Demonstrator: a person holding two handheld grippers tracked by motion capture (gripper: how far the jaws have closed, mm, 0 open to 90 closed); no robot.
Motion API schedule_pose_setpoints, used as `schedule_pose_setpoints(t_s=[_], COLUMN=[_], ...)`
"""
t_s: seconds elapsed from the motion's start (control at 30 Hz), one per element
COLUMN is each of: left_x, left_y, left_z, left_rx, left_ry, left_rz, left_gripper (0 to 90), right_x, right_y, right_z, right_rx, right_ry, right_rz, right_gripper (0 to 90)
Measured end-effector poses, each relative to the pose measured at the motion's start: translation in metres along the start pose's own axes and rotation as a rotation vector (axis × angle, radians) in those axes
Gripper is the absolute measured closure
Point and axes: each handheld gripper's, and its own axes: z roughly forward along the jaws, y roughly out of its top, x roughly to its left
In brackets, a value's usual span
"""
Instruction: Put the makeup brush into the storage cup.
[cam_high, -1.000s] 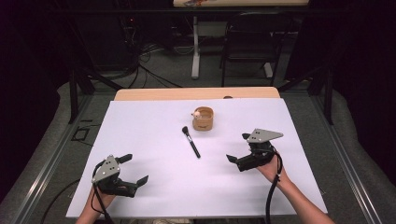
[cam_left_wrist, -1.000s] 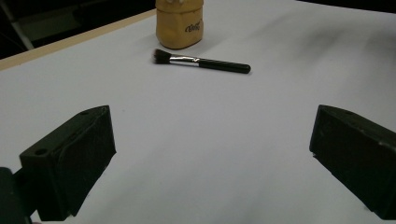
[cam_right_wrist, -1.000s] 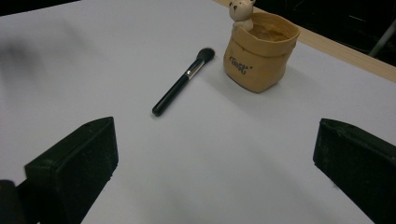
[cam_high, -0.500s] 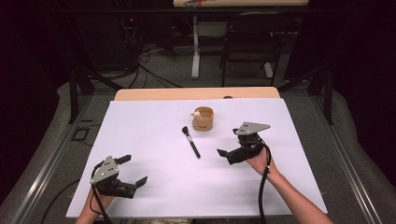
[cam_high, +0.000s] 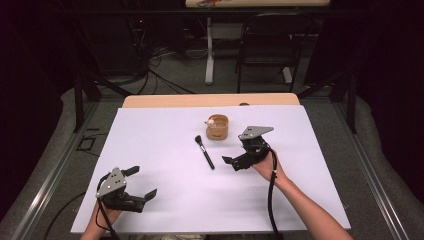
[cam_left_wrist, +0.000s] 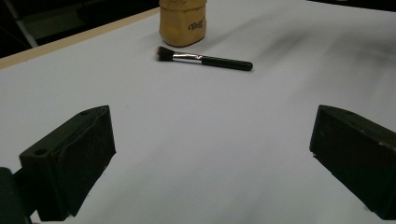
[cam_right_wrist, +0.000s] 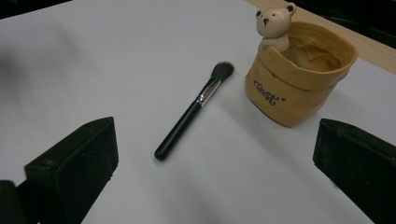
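Makeup brush lies flat on the white sheet near table centre: slim glossy black handle, silver ferrule, dark fluffy bristle head pointing toward 11 o'clock. Just beside it at 1 o'clock, not touching, stands a tan pot shaped like a crumpled paper bag, smooth ceramic look, dark script on the side too small to read, small cream bear figure perched on its rim. Right gripper hovers at 3 o'clock of the brush, near it, jaws spread wide, nothing between them. Left gripper sits at 7 o'clock, well apart from the brush, jaws also wide and empty. In the left gripper view the top of the pot is cut off by the frame edge. Light wood table edge peeks out at 12 o'clock.
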Motion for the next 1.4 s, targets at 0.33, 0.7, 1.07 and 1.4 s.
schedule_pose_setpoints(t_s=[0.33,0.7,1.07,1.4], left_x=[0.0,0.0,0.0,0.0], left_y=[0.0,0.0,0.0,0.0], left_z=[0.0,0.0,0.0,0.0], left_rx=[-0.002,-0.001,0.004,0.006], left_ry=[0.004,0.002,0.0,-0.001], left_rz=[-0.001,0.0,-0.003,-0.001], left_gripper=[0.1,0.1,0.1,0.1], right_x=[-0.003,-0.003,-0.003,-0.003], right_y=[0.01,0.019,0.026,0.033], right_z=[0.015,0.034,0.052,0.062], right_rx=[0.027,0.065,0.139,0.19], right_ry=[0.026,0.052,0.083,0.078], right_rz=[0.017,0.029,0.045,0.05], right_gripper=[0.0,0.0,0.0,0.0])
